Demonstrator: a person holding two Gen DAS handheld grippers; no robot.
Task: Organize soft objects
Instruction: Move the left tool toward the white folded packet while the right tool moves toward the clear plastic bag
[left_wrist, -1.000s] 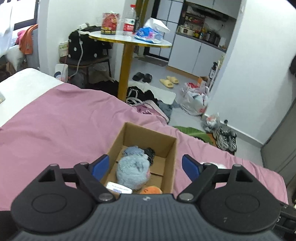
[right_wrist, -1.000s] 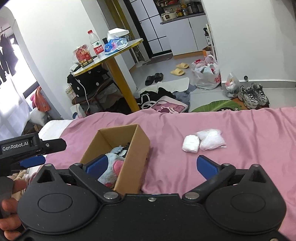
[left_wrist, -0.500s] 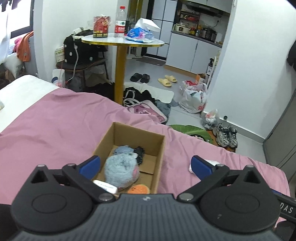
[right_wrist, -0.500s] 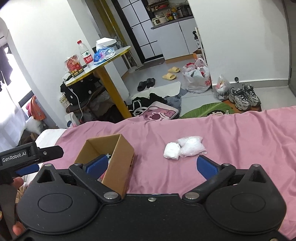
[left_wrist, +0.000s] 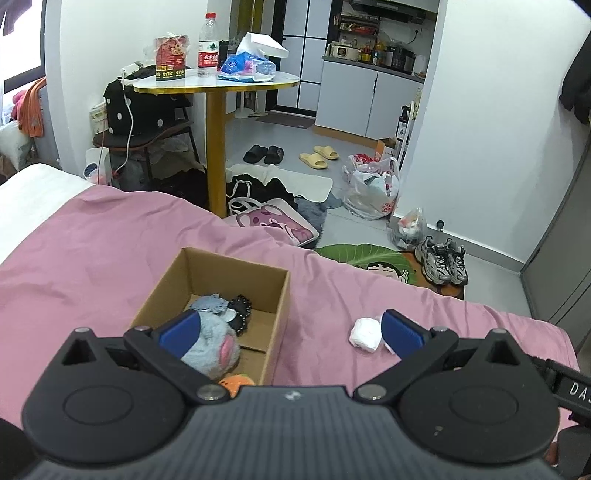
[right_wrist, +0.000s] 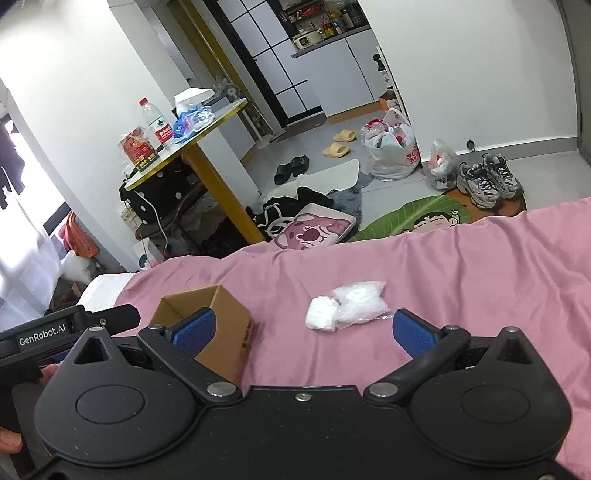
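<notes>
Left hand-held gripper (left_wrist: 290, 334): we see its blue pads spread wide with nothing between them; the jaws have just been opening. It hangs over the near end of the box.
Right hand-held gripper (right_wrist: 303, 330): we note its jaws spread as well, empty, above the bed.
Cardboard box (left_wrist: 275, 291): open-topped, on the pink bedspread (left_wrist: 92, 254). Inside we count a grey plush toy (left_wrist: 216, 341) with a pink patch, something dark and lacy (left_wrist: 240, 314) behind it, and an orange item (left_wrist: 236, 382) at the near wall.
White soft bundle (right_wrist: 321, 314): on the bedspread, well right of the box, touching a clear bag of white stuff (right_wrist: 364, 301).
Writing: we read "GenRobot.AI" on the left tool's body (right_wrist: 42, 330) in the right wrist view, and "DA" on a black part (left_wrist: 576, 389) at the left view's right edge. Print on the box side is too blurred.
Round surface (left_wrist: 221, 79): holds a water bottle (left_wrist: 207, 46) with a red label, unreadable.
</notes>
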